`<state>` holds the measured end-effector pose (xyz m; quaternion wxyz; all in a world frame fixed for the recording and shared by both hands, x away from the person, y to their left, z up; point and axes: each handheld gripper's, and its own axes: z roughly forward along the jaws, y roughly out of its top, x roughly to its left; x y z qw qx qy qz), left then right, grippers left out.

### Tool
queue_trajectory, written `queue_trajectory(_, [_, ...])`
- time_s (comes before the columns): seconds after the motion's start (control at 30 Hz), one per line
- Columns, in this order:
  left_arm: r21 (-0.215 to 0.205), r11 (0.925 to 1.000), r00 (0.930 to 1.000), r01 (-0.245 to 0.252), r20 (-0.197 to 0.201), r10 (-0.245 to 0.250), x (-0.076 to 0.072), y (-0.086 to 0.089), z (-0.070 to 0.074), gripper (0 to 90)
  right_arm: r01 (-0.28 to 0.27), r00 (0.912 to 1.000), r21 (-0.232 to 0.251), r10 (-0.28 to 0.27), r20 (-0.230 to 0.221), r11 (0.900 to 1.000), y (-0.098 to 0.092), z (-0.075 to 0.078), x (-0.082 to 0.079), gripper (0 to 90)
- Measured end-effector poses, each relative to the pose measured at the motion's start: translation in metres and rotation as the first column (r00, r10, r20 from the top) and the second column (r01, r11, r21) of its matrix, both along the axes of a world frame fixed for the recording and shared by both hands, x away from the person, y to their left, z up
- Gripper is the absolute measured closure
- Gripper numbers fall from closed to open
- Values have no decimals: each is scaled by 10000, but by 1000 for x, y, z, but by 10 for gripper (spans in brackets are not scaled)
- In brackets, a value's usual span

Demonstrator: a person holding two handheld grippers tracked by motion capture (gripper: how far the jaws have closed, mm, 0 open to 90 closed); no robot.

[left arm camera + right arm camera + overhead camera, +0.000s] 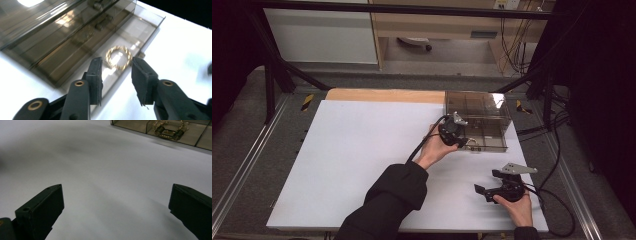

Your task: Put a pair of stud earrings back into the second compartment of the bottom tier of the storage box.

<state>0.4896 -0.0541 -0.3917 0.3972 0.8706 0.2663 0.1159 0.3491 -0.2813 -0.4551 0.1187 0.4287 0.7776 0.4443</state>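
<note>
A smoky clear plastic box (477,112) stands at the back right of the white table. Its shallow drawer (140,30) is pulled out, and a gold chain bracelet (118,57) lies in a ring on it. My left gripper (116,72) is open, one jaw on each side of the bracelet and just short of it, not touching. From above, that left gripper (465,140) sits at the box's front edge beside the bracelet (472,142). My right gripper (488,182) is held wide open near the front right, and the right gripper (117,195) has nothing between its jaws.
The white table sheet (362,150) spreads out to the left. More gold jewellery (168,130) lies in a compartment of the box. Cables trail off the table's right edge (557,200). A black frame and grey floor surround the table.
</note>
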Motion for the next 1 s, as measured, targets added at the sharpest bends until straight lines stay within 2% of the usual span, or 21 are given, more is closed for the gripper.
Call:
queue_trajectory(0.2, [-158, 9999, 9998, -20, 196, 23, -14, 35, 4, 489, 41, 10000, -11, -41, -16, 10000, 0, 0, 0, 7])
queue_trajectory(0.33, [-38, 9989, 9974, -473, -544, 470, -19, 60, 1, 399, 48, 10000, -14, -48, -20, 10000, 0, 0, 0, 7])
queue_trajectory(0.57, [-31, 9960, 9934, -896, -724, 891, -26, 99, -6, 321, 37, 10000, -60, -37, -16, 10000, 0, 0, 0, 7])
queue_trajectory(0.7, [-11, 9947, 9937, -1032, -451, 1030, -33, 118, -8, 251, 41, 10000, -70, -41, -2, 10000, 0, 0, 0, 7])
queue_trajectory(1.0, [-71, 9909, 9909, -1347, 20, 1347, -55, 167, -13, 153, 87, 9999, -3, -87, -52, 10000, 0, 0, 0, 7])
